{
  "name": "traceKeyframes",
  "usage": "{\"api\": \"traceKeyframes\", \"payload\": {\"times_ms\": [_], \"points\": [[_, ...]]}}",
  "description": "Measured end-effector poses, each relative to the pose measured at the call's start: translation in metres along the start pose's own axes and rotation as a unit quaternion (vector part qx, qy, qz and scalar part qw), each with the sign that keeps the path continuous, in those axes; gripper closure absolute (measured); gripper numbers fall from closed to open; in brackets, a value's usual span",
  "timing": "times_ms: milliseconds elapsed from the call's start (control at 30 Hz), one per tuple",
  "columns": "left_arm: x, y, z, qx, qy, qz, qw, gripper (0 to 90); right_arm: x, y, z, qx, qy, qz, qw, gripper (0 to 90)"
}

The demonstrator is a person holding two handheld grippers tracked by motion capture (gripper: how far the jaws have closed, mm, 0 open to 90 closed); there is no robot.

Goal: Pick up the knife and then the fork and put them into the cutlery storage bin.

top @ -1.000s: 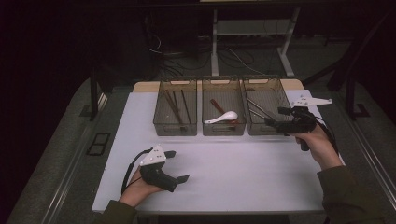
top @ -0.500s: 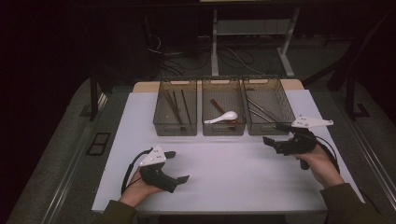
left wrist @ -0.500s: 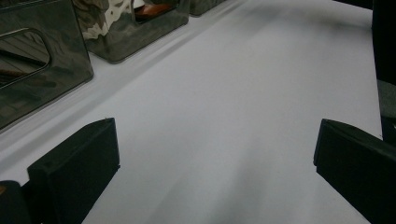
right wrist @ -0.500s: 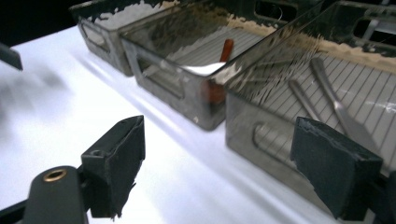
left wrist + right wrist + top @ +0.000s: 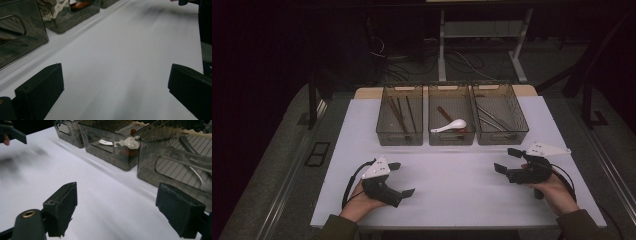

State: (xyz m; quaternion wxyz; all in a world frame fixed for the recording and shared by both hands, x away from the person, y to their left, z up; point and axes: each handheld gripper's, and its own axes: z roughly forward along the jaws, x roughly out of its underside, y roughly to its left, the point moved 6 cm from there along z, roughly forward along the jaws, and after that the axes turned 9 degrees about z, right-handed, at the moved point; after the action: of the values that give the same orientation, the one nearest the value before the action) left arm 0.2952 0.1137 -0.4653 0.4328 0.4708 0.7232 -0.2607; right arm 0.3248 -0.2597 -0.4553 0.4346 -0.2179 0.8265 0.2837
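Right gripper (image 5: 507,161) has pulled back from the right bin (image 5: 500,114) over the last second: it was up at that bin's near-right corner, now it hangs low over the bare counter (image 5: 452,185) near the front edge, well apart from all 3 bins. Jaws are spread wide with nothing between them, which the right gripper view confirms, white surface showing in the gap. Left gripper (image 5: 401,179) hasn't moved, parked front-left over the counter, also spread wide and empty. The 3 bins sit in a row at the far side: left bin (image 5: 399,115) with dark chopsticks (image 5: 398,111), middle bin (image 5: 451,115) with a white spoon (image 5: 450,126) and something reddish-brown under it, right bin with metal utensils (image 5: 493,120). Nothing loose on the counter in front of us. We read this as the sort being done, or a cycle just closed: the right hand retreated empty after working at the metal bin, both hands now mirror each other in a rest pose. If more items come, both grippers are already released and ready. We can't tell from here whether the last piece in the right bin settled flat.
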Motion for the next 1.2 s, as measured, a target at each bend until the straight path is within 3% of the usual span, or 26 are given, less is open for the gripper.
{"api": "traceKeyframes", "payload": {"times_ms": [267, 500, 1200], "points": [[0.0, 0.0, 0.0, 0.0, 0.0, 0.0, 1.0, 0.0, 0.016, 0.009, -0.006, -0.008, 0.009, 0.002, 0.9999, 17.0], [0.0, 0.0, 0.0, 0.001, 0.002, 0.001, 1.0, 0.0, 0.028, 0.017, -0.013, -0.008, 0.014, -0.011, 0.9998, 17.0], [0.001, -0.002, 0.002, 0.001, 0.002, 0.001, 1.0, 0.0, 0.036, 0.018, -0.015, -0.016, 0.021, -0.018, 0.9995, 17.0]]}}
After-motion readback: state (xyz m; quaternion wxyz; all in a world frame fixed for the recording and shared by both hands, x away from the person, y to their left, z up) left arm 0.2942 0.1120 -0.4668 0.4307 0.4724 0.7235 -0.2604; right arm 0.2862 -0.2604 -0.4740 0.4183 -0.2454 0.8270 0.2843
